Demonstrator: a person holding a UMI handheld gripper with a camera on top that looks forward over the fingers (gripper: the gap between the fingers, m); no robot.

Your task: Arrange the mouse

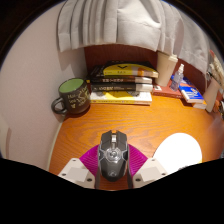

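Nearest the camera, the two fingers of the handheld gripper reach forward over a wooden bench, and a black mouse sits between them with its rear end toward the camera and its nose pointing away. Purple pads line the inner faces of the fingers and show on both sides of the mouse, close against its flanks; the fingers look closed onto the mouse body, pinching it from left and right, though whether the mouse is lifted or resting on the bench cannot be told. Just to the right of the fingers lies a white rounded object, its nature unclear. Further back and to the left stands a green mug with its handle turned outward, and beside it, roughly straight ahead of the mouse, a stack of books lies flat near the wall. To the right of the books there is a clutter of small items, including something blue, too small to name. Light curtains hang above the back of the bench. As to progress, the grasp seems to be made, so the mouse is in hand, so to speak; what is left, by my reading, is to carry or slide it to its proper spot, square it up and let go.
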